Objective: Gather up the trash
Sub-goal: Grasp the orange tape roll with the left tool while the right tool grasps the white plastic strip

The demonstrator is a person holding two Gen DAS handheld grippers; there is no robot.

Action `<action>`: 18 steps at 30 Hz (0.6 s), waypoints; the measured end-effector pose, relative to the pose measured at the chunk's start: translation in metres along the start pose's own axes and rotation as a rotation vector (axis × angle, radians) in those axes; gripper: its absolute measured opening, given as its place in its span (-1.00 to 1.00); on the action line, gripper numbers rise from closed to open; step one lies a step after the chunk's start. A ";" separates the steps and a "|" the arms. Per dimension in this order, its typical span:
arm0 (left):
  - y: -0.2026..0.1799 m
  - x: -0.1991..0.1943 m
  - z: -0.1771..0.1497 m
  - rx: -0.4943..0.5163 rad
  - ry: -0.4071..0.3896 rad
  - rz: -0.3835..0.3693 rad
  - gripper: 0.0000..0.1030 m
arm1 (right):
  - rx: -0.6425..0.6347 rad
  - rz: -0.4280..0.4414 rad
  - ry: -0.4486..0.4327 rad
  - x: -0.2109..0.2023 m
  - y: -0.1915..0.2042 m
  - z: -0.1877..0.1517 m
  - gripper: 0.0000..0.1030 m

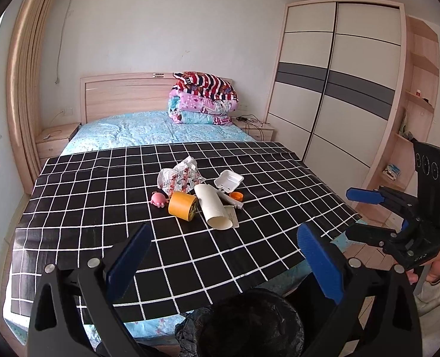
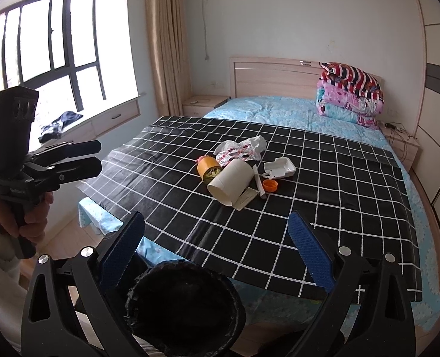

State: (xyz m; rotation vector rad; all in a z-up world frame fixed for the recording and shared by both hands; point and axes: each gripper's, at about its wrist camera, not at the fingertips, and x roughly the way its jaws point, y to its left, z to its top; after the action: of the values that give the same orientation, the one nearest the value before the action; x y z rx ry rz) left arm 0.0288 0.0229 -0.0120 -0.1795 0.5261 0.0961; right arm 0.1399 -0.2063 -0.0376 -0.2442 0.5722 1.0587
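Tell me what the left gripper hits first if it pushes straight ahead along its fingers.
Probably the black checked cloth on the bed; carried on above it, the white paper tube in the trash pile. The left gripper is open and empty. Depth is uncertain.

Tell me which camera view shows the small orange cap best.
The right wrist view: the orange cap lies in full view beside the white tube. In the left wrist view, only a sliver of it shows behind the tube.

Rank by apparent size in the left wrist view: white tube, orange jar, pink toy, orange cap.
1. white tube
2. orange jar, clearly smaller than the tube
3. pink toy and orange cap: look alike, and the cap is partly hidden, so no ranking.
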 end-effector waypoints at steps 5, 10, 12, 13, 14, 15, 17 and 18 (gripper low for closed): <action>0.010 0.020 0.006 0.006 0.030 0.004 0.85 | -0.006 -0.010 0.023 0.022 -0.009 0.006 0.82; 0.022 0.045 0.013 0.009 0.056 0.009 0.85 | -0.004 -0.016 0.048 0.049 -0.022 0.013 0.70; 0.028 0.058 0.016 0.003 0.080 0.004 0.85 | -0.001 -0.021 0.061 0.061 -0.027 0.015 0.67; 0.032 0.066 0.017 -0.004 0.096 0.007 0.85 | 0.001 -0.022 0.067 0.067 -0.029 0.016 0.61; 0.036 0.073 0.017 -0.007 0.105 0.011 0.85 | 0.003 -0.024 0.077 0.075 -0.032 0.016 0.57; 0.038 0.080 0.017 -0.003 0.112 0.008 0.85 | 0.006 -0.026 0.087 0.082 -0.034 0.017 0.49; 0.043 0.094 0.017 -0.005 0.133 0.011 0.84 | 0.011 -0.026 0.105 0.095 -0.039 0.018 0.43; 0.045 0.100 0.017 -0.003 0.142 0.010 0.84 | 0.015 -0.029 0.115 0.102 -0.042 0.018 0.39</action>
State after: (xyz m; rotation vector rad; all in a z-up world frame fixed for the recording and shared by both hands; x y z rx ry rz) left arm 0.1169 0.0752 -0.0554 -0.1881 0.6688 0.0940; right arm 0.2190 -0.1419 -0.0825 -0.3011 0.6777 1.0164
